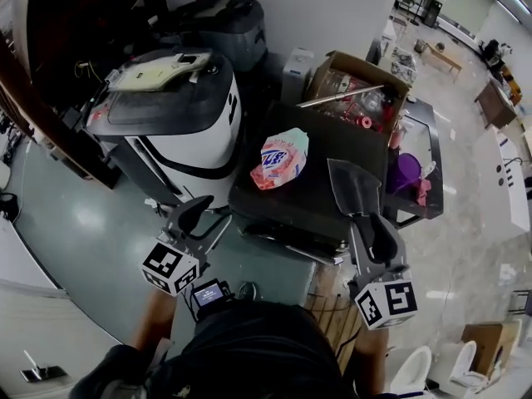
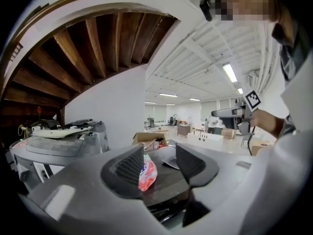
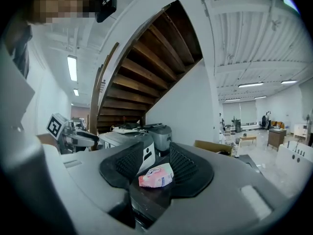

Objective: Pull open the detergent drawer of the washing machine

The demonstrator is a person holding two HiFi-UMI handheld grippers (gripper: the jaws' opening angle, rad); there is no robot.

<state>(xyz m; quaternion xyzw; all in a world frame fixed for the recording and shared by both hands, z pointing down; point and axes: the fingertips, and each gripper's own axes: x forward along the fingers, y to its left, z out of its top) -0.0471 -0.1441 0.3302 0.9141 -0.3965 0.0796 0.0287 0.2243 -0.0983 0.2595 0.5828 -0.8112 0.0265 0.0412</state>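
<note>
The white and grey washing machine (image 1: 179, 131) stands at the left beside a black table, with papers on its lid. It also shows in the left gripper view (image 2: 58, 146) and in the right gripper view (image 3: 128, 141). I cannot make out its detergent drawer. My left gripper (image 1: 195, 214) (image 2: 159, 163) hangs over the floor just in front of the machine, jaws drawn close, nothing between them. My right gripper (image 1: 356, 185) (image 3: 157, 163) hovers over the table's near right corner, jaws equally close and empty.
A pink detergent bag (image 1: 281, 158) lies on the black table (image 1: 332, 152). Behind it stands an open cardboard box (image 1: 359, 90) of clutter, and a purple container (image 1: 406, 171) sits at the right. A second grey machine (image 1: 224, 23) stands at the wall. A wooden staircase curves overhead (image 2: 88, 48).
</note>
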